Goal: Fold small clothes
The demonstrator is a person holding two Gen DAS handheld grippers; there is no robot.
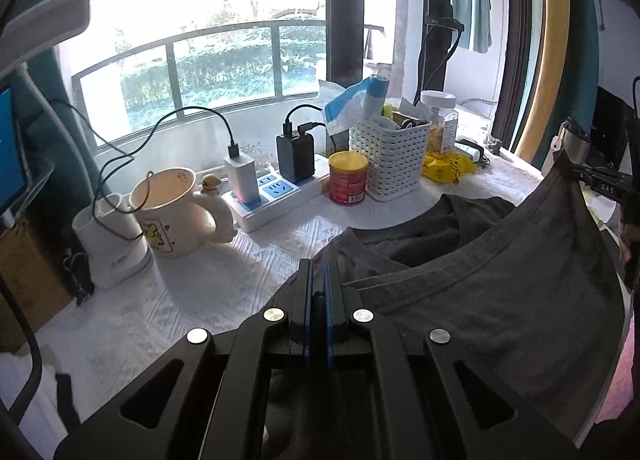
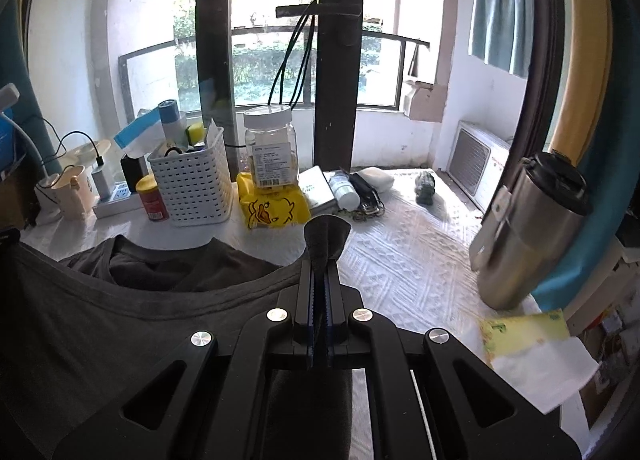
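- Dark grey cotton T-shirt point(image 1: 500, 292) hangs stretched between both grippers above the white textured tablecloth point(image 2: 408, 244).
- Left gripper point(image 1: 318, 272) is clamped on one shirt edge.
- Right gripper point(image 2: 322, 264) pinches the other edge, a fabric tuft poking past its tips.

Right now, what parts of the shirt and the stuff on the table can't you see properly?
- Gray T-shirt: lower part cut off by the bottom edge and hidden behind the left gripper; same behind the right gripper in the right wrist view.
- Jar label: print too small to read.
- White basket: contents crowded, partly hidden by its wall.
- Steel tumbler: blurred.
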